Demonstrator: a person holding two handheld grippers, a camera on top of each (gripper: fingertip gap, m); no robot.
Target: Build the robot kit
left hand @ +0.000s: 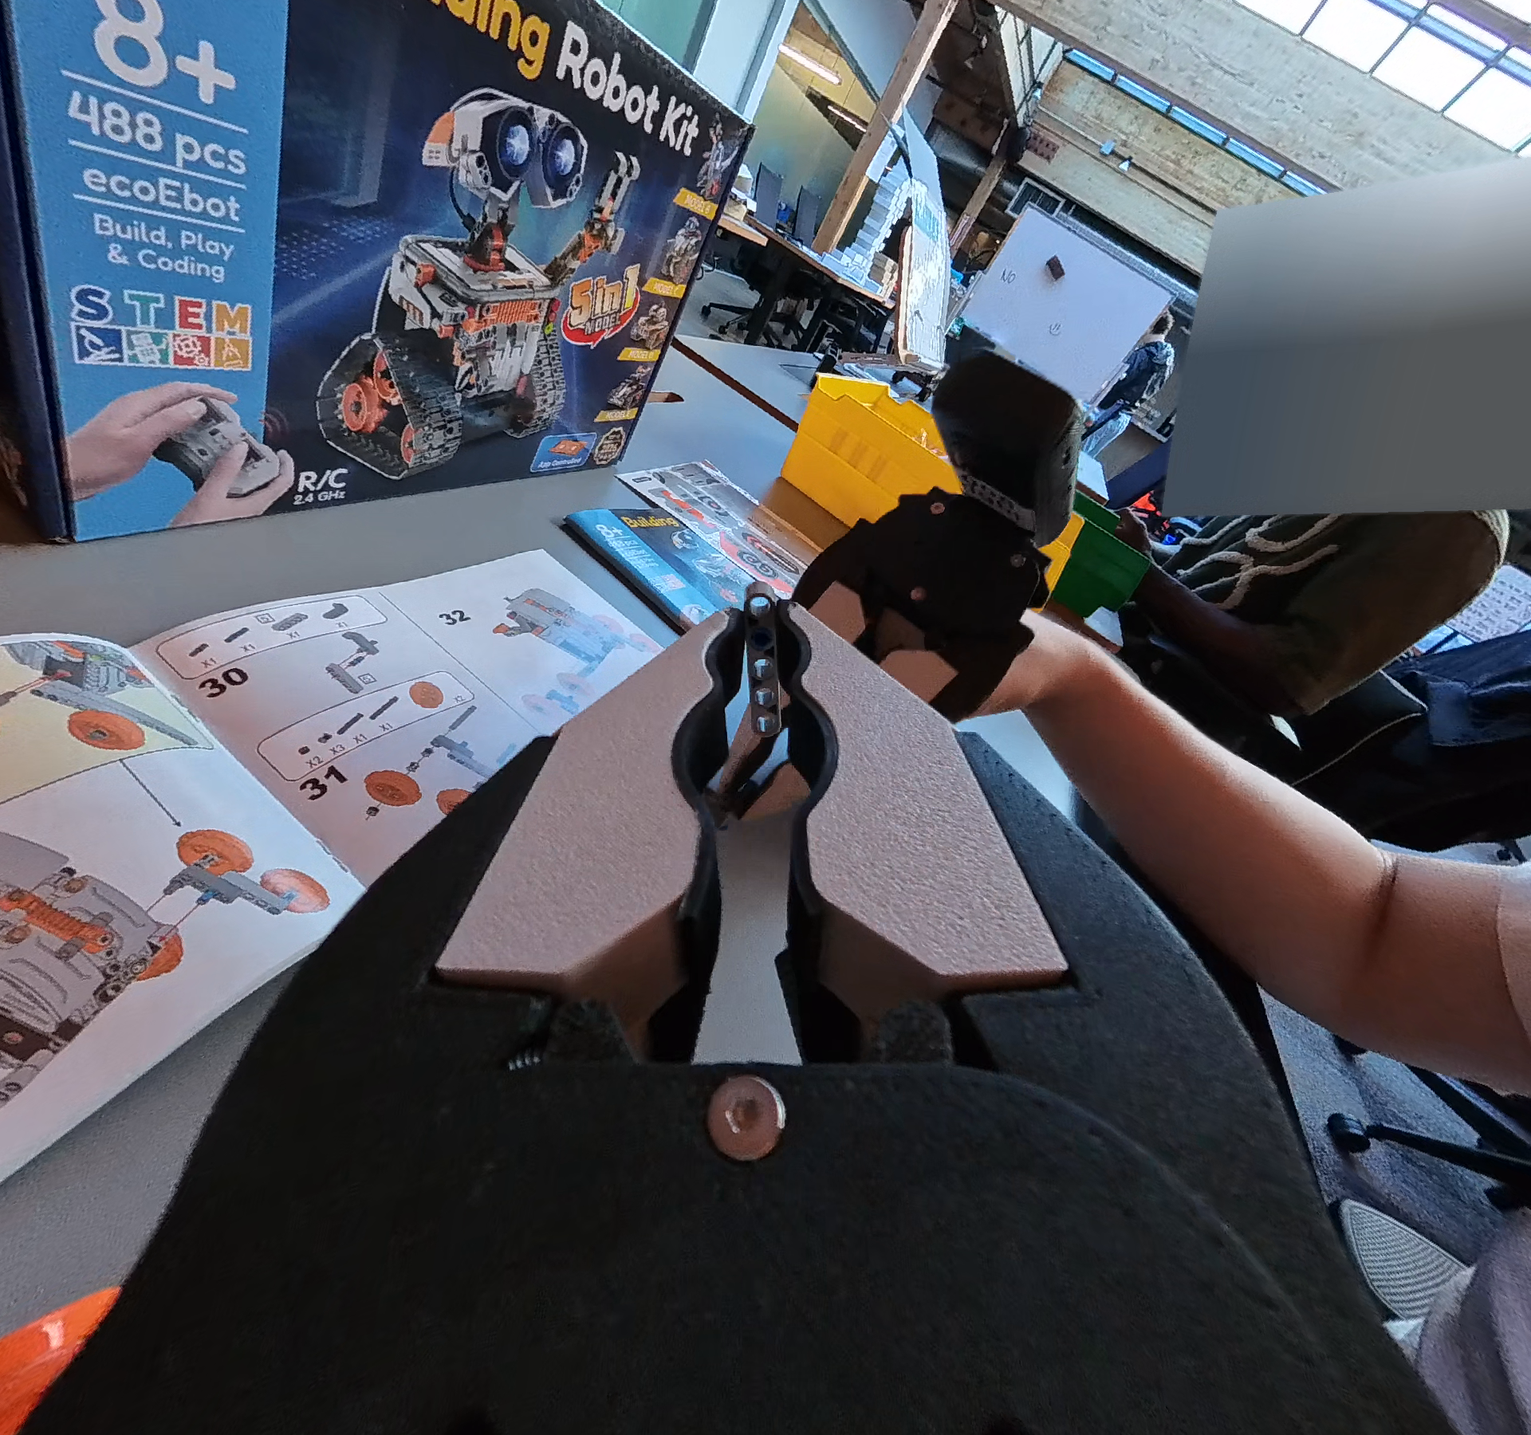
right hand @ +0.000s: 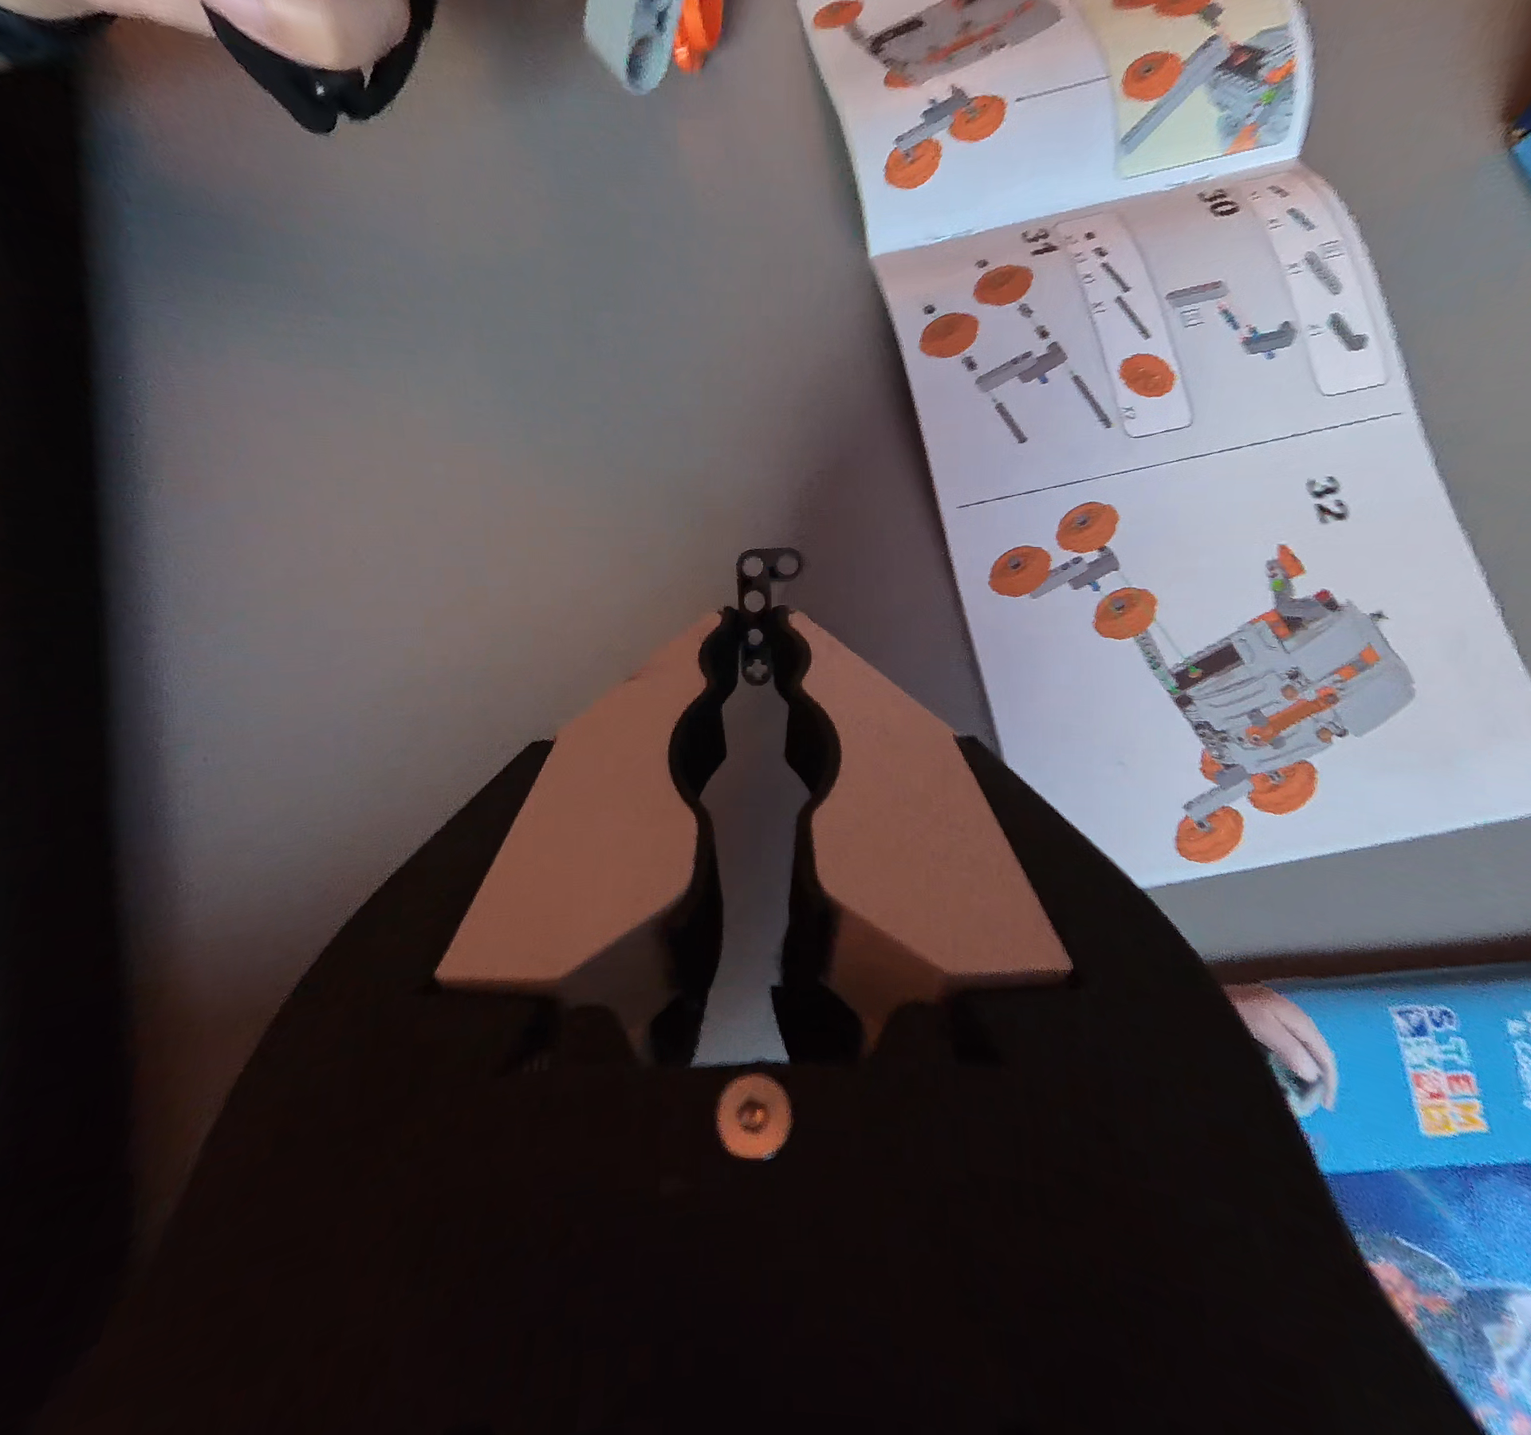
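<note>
The left hand-held gripper (left hand: 762, 654) pinched a grey holed beam (left hand: 762, 670); the right hand-held gripper (right hand: 758, 641) clamped a black L-shaped beam (right hand: 760, 608). Both looked light, rigid, best held mid-length.

Printed writing covers the blue box (left hand: 331, 194) and the open booklet (left hand: 248, 733).

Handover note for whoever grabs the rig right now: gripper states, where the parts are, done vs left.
Left gripper: shut on a grey holed beam, held upright above the table.
Right gripper: shut on a black L-shaped holed beam, over bare table.
Open instruction booklet lies beside both; kit box stands behind.
Done: both parts gripped. Left: the two beams are not joined.
</note>
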